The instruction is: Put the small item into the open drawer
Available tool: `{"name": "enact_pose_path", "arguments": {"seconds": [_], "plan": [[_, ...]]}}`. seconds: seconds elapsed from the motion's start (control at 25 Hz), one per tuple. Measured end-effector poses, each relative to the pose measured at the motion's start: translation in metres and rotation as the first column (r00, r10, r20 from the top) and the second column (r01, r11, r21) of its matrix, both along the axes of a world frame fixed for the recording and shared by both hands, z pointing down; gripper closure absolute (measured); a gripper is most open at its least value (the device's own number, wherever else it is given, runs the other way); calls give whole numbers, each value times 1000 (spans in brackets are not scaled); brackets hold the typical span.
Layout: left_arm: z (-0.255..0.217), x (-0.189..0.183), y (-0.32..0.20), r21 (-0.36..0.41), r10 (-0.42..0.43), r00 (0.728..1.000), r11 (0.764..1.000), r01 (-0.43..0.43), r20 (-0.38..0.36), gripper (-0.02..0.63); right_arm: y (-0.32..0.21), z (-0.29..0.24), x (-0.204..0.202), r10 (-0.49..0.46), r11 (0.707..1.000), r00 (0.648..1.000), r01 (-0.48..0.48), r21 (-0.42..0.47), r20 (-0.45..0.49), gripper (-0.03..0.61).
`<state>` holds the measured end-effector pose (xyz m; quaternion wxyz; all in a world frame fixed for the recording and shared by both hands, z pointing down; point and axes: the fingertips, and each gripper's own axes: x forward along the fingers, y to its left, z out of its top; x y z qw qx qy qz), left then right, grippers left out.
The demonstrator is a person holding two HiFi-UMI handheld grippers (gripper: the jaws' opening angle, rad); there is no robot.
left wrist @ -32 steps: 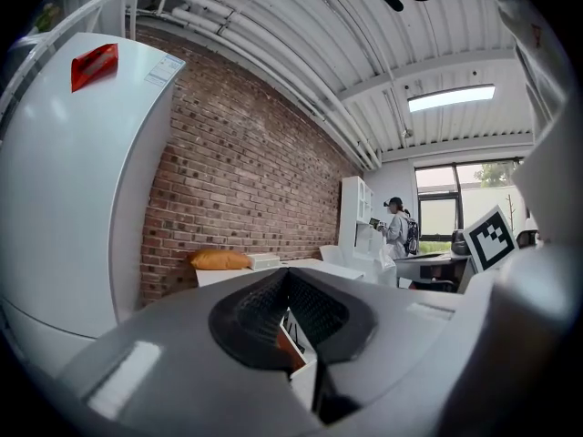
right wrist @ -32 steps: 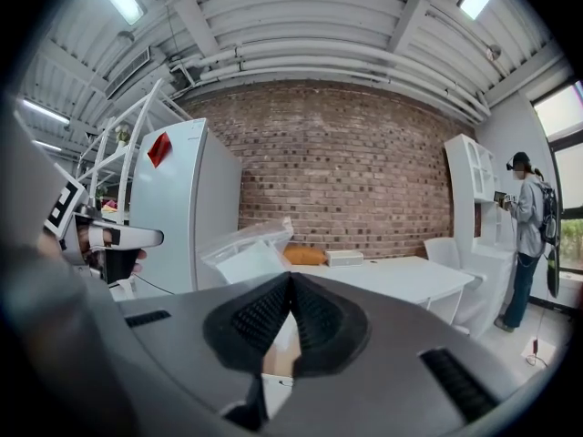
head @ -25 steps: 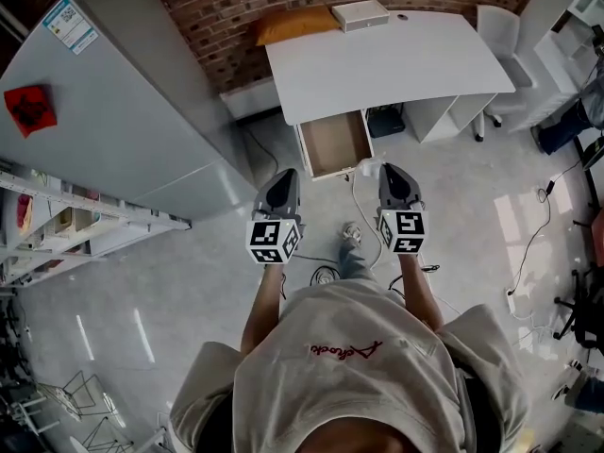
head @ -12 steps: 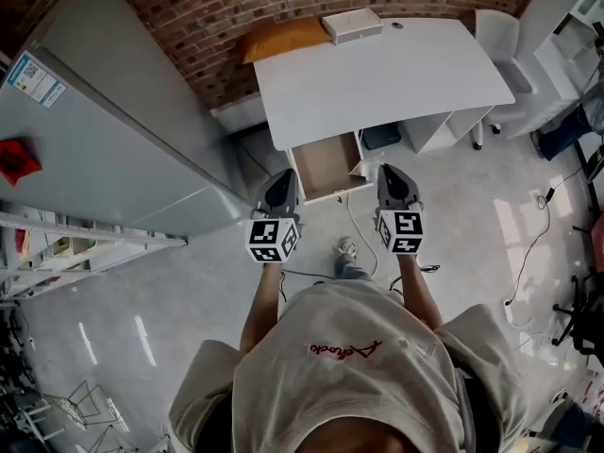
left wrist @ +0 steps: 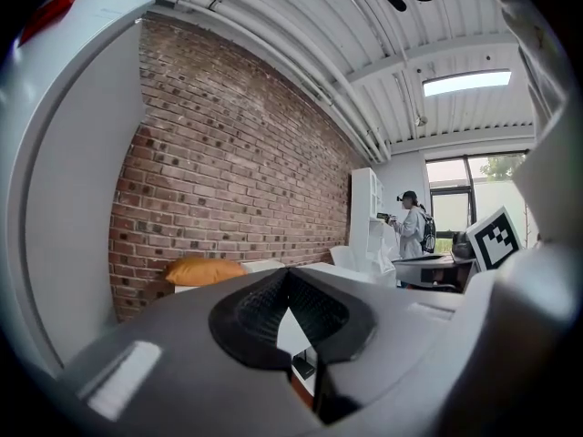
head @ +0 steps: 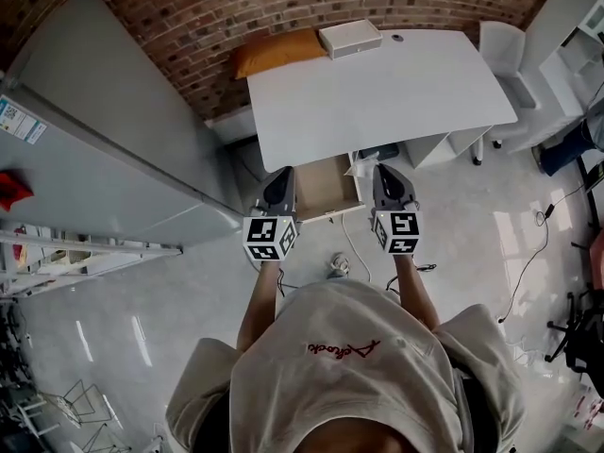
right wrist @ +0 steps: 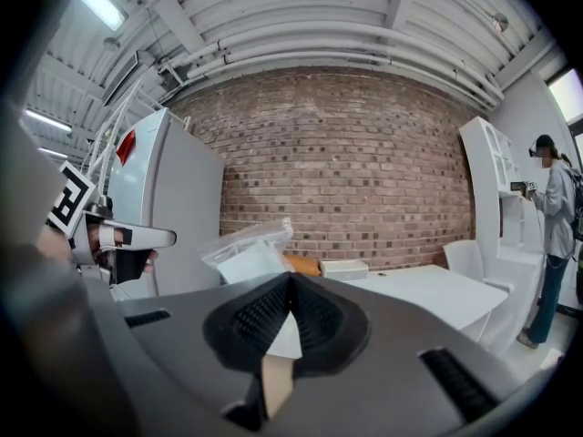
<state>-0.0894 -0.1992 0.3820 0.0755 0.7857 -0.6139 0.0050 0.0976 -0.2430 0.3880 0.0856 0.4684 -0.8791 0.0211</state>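
Pouch [right wrist: 244, 251] of clear plastic with a white piece inside, pinched at the tips of the right tongs [right wrist: 290, 280], sticking up and to the left beyond them. Right tongs closed tight on the pouch, held just right of the open drawer [head: 326, 187], near its front corner. Left tongs [head: 281, 179] closed tip to tip on nothing, just left of the drawer. Drawer pulled out from under the white worktop [head: 377, 83].

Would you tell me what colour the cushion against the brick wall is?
The cushion is orange-yellow; the head view shows it best.
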Motion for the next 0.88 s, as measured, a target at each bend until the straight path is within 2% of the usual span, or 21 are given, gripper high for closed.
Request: {"name": "enact_pose_path", "arguments": {"seconds": [0.44, 0.64, 0.88], "plan": [[-1, 10, -47, -1, -56, 998, 998, 56, 23, 604, -63, 4, 3, -73, 997, 997, 73, 0, 17, 567], [10, 10, -43, -39, -67, 997, 997, 68, 36, 604, -64, 15, 1, -90, 995, 996, 91, -29, 24, 566], [11, 11, -42, -46, -65, 997, 997, 67, 46, 604, -60, 23, 0, -97, 994, 995, 99, -47, 27, 566]]}}
